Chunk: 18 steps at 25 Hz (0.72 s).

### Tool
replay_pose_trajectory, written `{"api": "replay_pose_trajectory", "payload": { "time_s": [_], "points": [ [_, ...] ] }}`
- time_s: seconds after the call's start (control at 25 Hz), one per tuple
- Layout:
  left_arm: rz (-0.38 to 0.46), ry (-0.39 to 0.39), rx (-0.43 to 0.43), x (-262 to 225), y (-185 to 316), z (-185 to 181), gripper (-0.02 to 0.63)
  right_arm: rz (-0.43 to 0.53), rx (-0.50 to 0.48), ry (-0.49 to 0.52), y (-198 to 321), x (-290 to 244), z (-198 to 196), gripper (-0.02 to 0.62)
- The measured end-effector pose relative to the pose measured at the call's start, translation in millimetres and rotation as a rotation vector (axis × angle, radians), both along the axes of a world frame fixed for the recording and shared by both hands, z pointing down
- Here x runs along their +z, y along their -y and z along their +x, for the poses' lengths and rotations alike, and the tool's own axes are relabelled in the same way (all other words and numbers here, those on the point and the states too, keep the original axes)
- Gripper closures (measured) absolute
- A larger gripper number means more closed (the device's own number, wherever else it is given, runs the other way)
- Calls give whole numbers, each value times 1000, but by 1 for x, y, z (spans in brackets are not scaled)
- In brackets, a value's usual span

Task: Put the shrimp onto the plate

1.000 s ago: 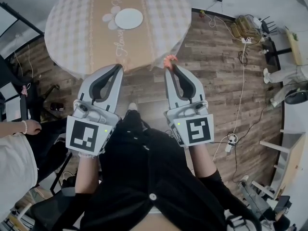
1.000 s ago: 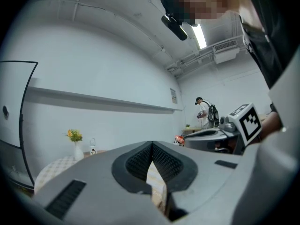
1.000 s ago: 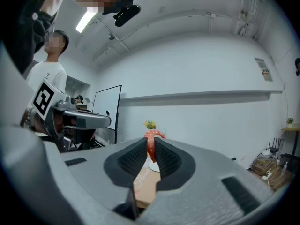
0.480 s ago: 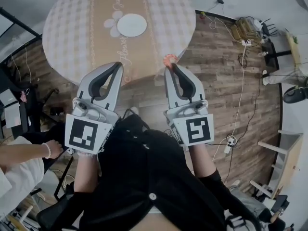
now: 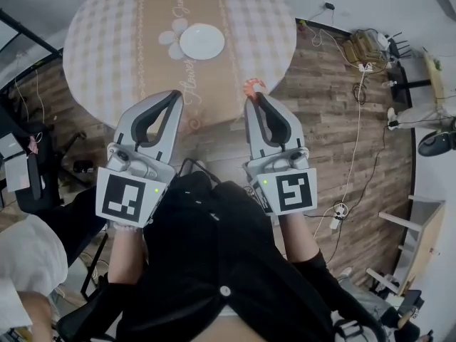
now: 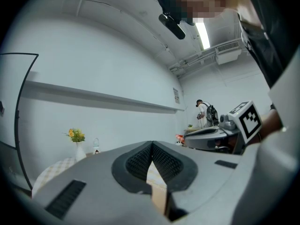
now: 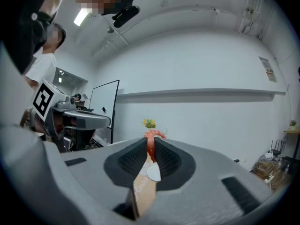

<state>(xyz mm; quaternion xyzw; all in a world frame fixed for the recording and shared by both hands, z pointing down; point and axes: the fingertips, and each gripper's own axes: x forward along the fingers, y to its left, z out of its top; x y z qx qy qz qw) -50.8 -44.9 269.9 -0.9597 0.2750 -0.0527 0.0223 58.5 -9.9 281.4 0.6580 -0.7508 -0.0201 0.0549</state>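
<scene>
Shrimp point(image 7: 150, 143) stands upright, top end curling toward 2 o'clock, pinched between the right gripper's point(image 7: 151, 150) barely parted jaws (left gripper point(image 6: 152, 146) closed, empty).

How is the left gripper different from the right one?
The right gripper pinches an orange shrimp at its tips, but the left gripper holds nothing. The left gripper's jaws touch at the tips, while the right gripper's jaws have the shrimp squeezed between them. Both are grey, carry a black-and-white marker cube and point toward the table with the white plate.
</scene>
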Motion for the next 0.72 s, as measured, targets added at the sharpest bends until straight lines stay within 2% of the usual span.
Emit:
{"api": "replay_pose_trajectory", "payload": {
  "time_s": [0.72],
  "points": [
    [-5,-26,-12,-2,15,-3,603,-8,-12,-17,15,-2,-5,557]
  ]
}}
